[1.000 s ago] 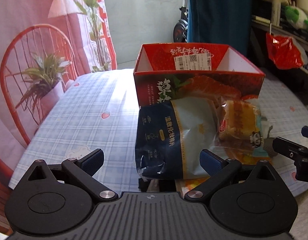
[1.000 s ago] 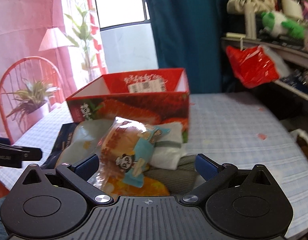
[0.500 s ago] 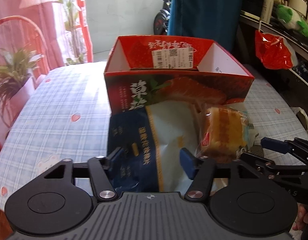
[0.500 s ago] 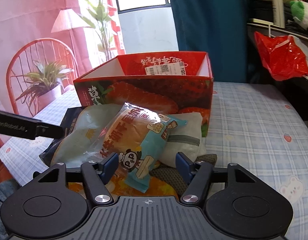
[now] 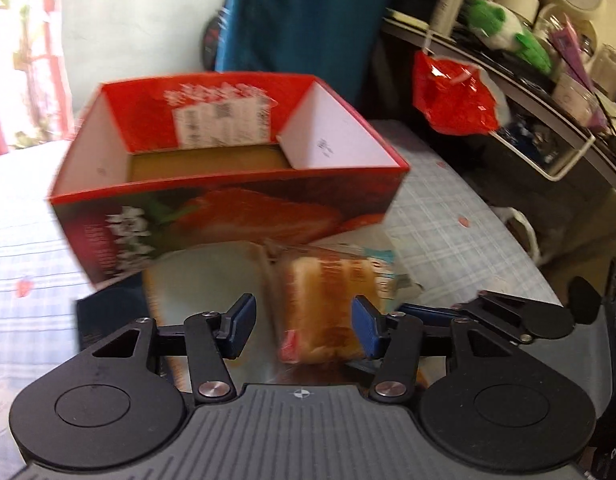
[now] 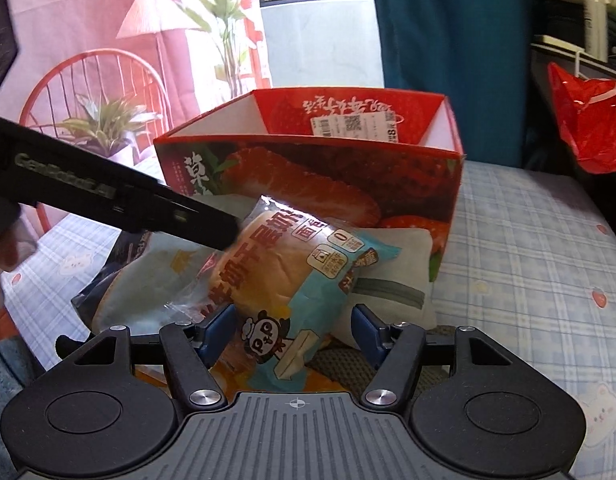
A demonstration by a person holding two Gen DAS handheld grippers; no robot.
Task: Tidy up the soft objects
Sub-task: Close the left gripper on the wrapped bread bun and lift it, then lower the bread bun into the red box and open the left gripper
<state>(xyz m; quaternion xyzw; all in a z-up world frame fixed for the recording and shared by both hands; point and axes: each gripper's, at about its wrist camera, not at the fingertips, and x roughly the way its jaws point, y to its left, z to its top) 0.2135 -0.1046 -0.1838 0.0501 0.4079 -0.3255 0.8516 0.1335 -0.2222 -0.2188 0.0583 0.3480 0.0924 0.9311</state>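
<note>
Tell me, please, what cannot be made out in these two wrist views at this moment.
- Label inside the red box, left wrist view: motion blur smears its print.
- Box floor, right wrist view: the near wall hides it.
- Dark grey thing, right wrist view: mostly buried under the bread packet.
- Right gripper, its own view: crinkled wrapper hides whether the pads press the packet.
</note>
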